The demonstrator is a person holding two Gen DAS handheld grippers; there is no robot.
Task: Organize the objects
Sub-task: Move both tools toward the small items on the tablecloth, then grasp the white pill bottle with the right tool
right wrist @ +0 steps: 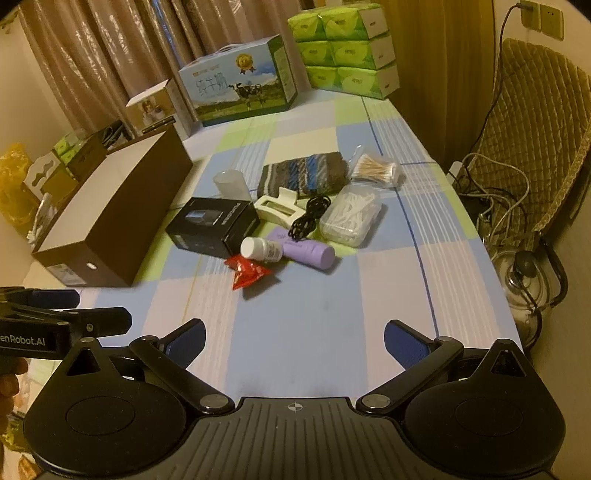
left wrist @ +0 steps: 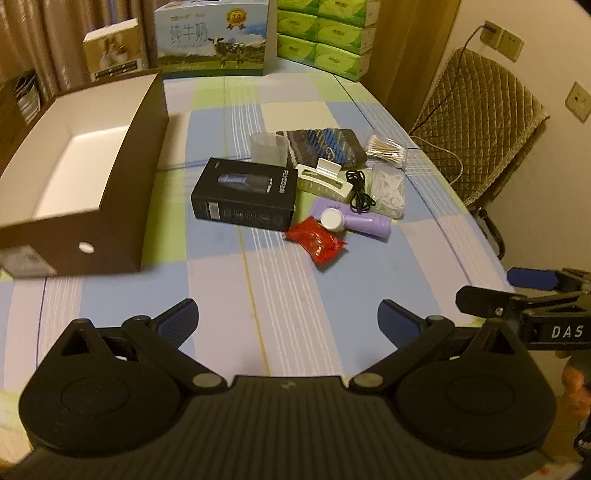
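Observation:
An open brown box [left wrist: 122,206] with a white inside stands at the table's left; it also shows in the right wrist view [right wrist: 122,221]. A pile lies mid-table: a black product box [left wrist: 245,194], a red packet [left wrist: 316,240], a white pill bottle [left wrist: 332,218], a purple tube [left wrist: 369,223], a white hair clip [left wrist: 325,179], a black cable [left wrist: 360,192], a striped cloth [left wrist: 321,142], a clear cup [left wrist: 269,147], cotton swabs [left wrist: 386,147] and a floss-pick box [left wrist: 388,188]. My left gripper [left wrist: 288,321] is open and empty, short of the pile. My right gripper [right wrist: 295,341] is open and empty.
A milk carton box [left wrist: 214,37], a small gold box [left wrist: 114,50] and stacked green tissue packs [left wrist: 325,33] line the table's far end. A quilted chair [left wrist: 476,122] stands to the right. The right gripper shows at the left view's right edge [left wrist: 532,291].

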